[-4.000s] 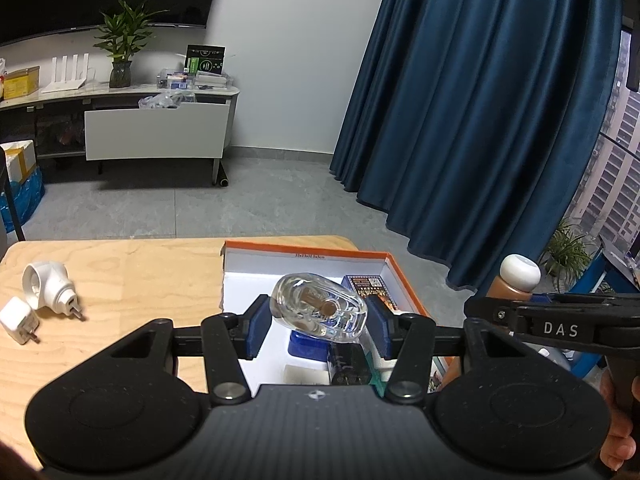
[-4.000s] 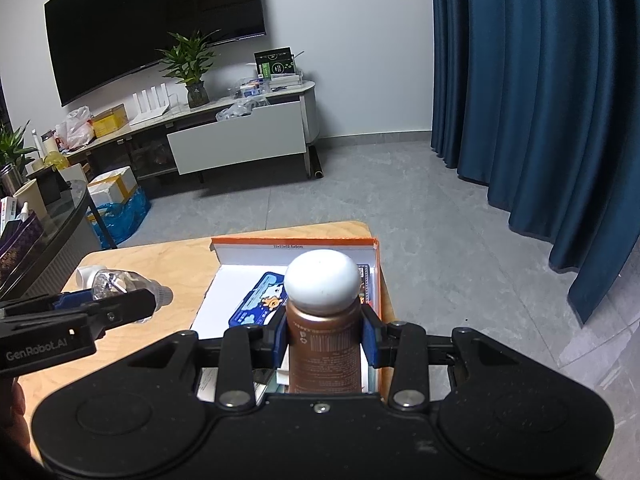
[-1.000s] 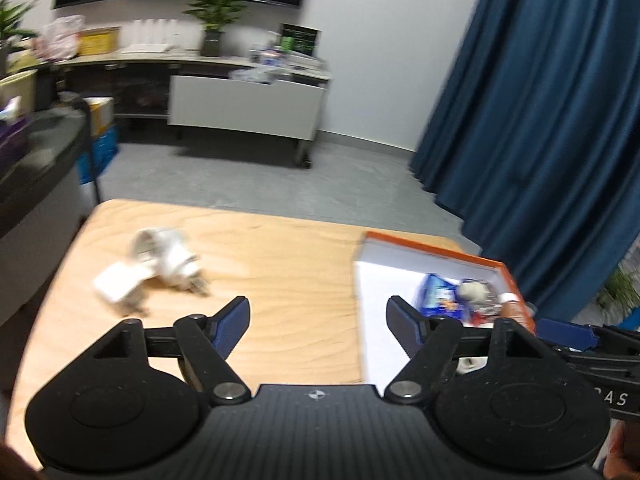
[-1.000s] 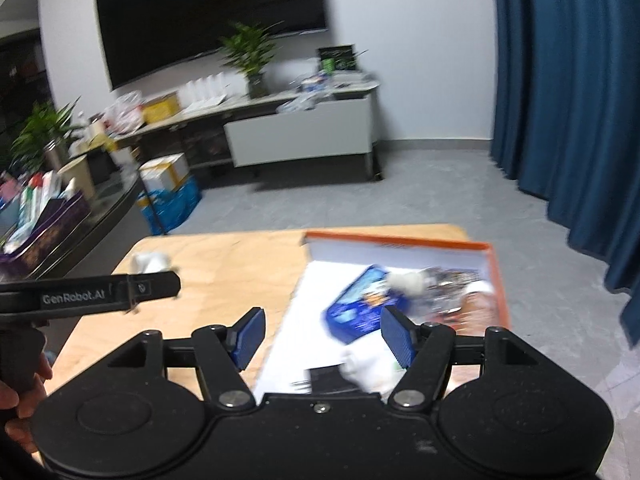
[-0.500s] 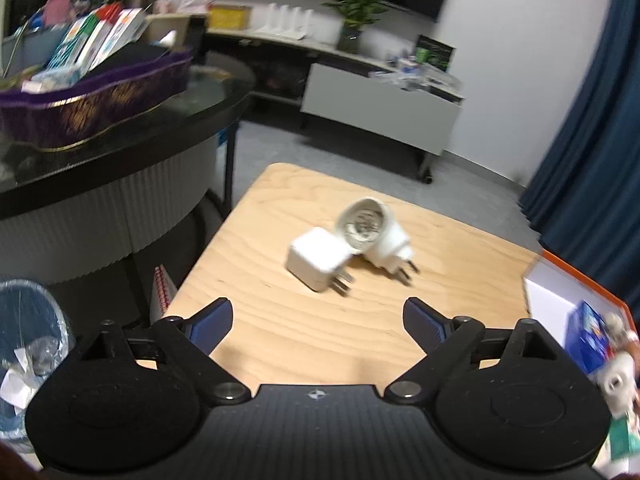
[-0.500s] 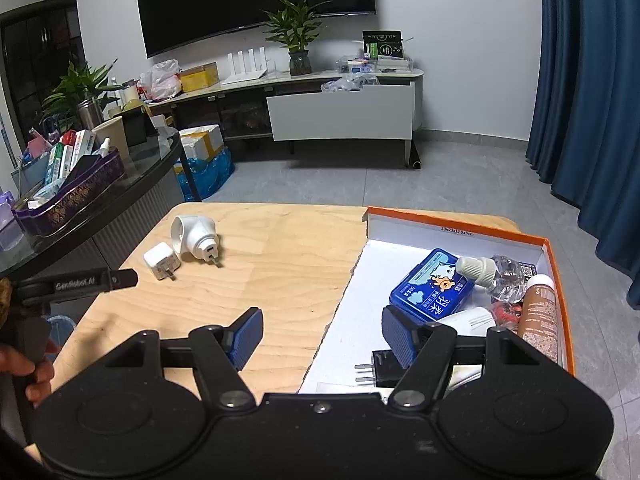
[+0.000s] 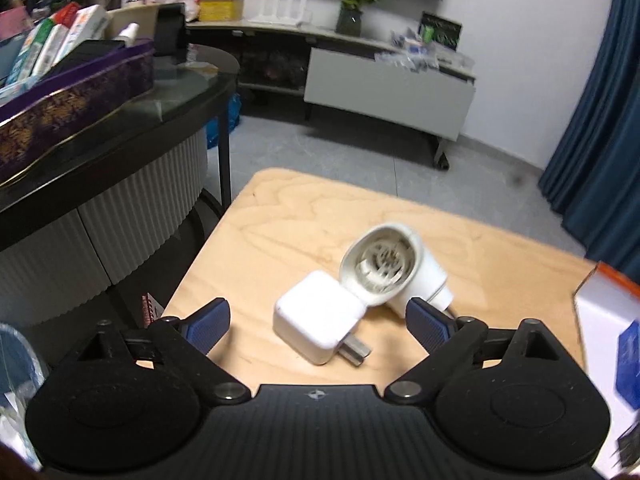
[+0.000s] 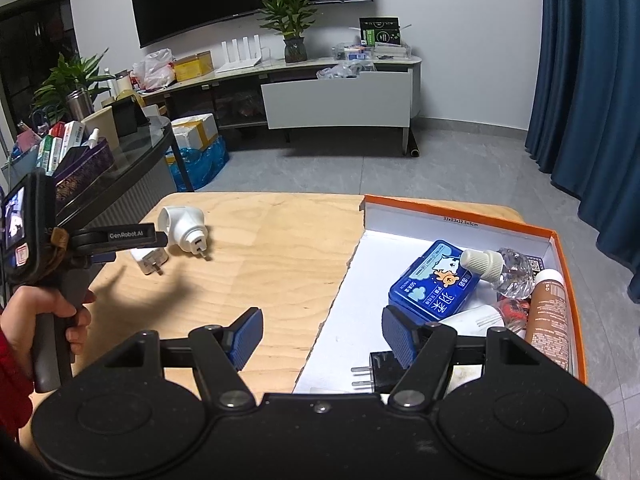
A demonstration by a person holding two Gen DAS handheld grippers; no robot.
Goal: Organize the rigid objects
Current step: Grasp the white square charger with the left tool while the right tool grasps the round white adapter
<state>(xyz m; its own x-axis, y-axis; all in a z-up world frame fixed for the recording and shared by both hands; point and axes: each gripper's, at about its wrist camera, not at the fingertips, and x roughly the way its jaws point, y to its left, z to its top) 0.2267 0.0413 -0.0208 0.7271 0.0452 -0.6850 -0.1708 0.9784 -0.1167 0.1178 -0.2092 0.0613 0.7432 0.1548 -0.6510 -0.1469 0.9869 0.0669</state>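
The left gripper [image 7: 318, 322] has its jaws opening wide around the square white plug charger [image 7: 318, 322] — pads clear of it — with the round white plug-in adapter [image 7: 394, 274] touching it just beyond. The right gripper [image 8: 322, 338] stands spread, empty, straddling the orange-rimmed cardboard box [image 8: 460, 212] edge.
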